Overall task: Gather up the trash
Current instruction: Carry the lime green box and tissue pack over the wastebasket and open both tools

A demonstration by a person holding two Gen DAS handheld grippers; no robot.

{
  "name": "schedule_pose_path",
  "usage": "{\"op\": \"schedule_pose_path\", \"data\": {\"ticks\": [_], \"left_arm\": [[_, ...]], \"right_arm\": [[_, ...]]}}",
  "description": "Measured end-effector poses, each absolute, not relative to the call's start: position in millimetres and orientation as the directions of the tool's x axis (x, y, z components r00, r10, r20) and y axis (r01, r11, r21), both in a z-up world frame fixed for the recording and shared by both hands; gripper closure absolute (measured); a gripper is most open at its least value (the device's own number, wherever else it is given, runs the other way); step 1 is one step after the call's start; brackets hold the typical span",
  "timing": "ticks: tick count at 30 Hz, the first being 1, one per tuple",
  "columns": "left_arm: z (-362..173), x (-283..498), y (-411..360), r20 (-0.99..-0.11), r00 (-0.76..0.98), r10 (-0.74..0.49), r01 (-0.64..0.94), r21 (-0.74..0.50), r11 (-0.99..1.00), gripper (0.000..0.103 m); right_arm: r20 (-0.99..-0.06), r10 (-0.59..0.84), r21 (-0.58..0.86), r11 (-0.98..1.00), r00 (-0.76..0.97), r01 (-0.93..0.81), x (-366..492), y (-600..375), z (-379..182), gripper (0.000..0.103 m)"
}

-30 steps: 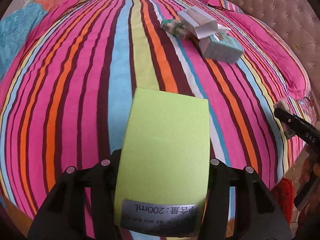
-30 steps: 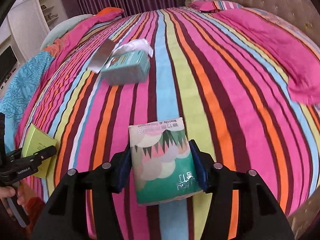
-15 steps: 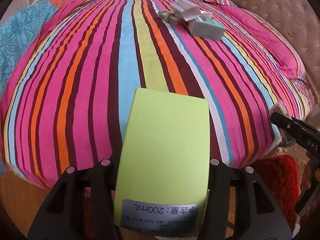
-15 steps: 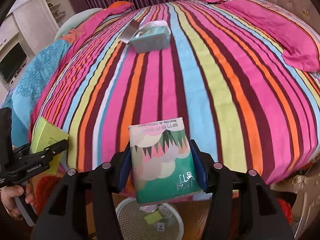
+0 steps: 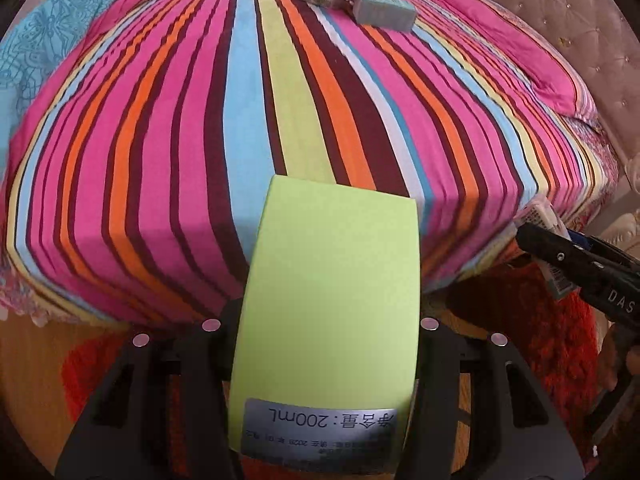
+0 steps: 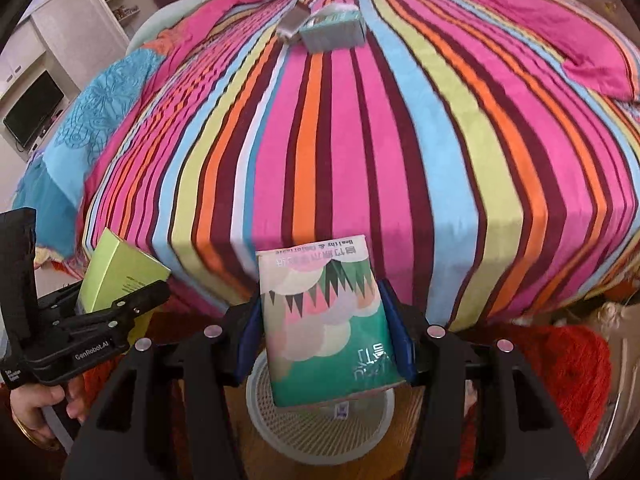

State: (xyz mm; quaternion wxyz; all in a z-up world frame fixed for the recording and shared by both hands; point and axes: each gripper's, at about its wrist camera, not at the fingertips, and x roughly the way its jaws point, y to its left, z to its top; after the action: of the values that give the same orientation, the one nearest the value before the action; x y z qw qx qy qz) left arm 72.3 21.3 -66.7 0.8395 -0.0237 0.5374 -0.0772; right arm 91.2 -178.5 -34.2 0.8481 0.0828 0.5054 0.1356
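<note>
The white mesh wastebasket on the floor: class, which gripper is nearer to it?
Right. The right gripper hangs over the wastebasket with the tissue pack; the left gripper sits off to its left.

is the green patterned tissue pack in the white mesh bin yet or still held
Still held: the green patterned tissue pack sits clamped in the right gripper, above the white mesh bin.

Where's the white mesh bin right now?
In the right wrist view, the white mesh bin sits on the floor at the foot of the bed, directly below the tissue pack.
</note>
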Motion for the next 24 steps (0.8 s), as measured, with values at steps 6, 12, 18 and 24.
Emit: {"op": "schedule_pose_path", "data": {"ticks": [6,12,18,24], "left_arm": [[-82,47,14,-0.919,0.361,-0.161,0.118,-0.126,0.985,0.052],[-109,29,7,-0.942,0.279,-0.186,0.123,-0.156,0.98,0.052],[-129,21,3,-0.957,0.211,-0.2,0.127,-0.176,0.976,0.052],[-153,23,6,-0.971,0.117,-0.208,0.099,-0.197,0.975,0.052]], "right_arm": [[-0.867,0.325,0.303,0.946,0.379,-0.118,73,-176,-50,0.052],[-0.901,0.343,0.334,0.939,0.264,-0.08,62,-176,-76,0.052],[-0.912,0.354,0.35,0.935,0.206,-0.059,60,-176,-87,0.052],[-0.914,0.396,0.398,0.917,0.087,0.008,58,-180,-118,0.052]]}}
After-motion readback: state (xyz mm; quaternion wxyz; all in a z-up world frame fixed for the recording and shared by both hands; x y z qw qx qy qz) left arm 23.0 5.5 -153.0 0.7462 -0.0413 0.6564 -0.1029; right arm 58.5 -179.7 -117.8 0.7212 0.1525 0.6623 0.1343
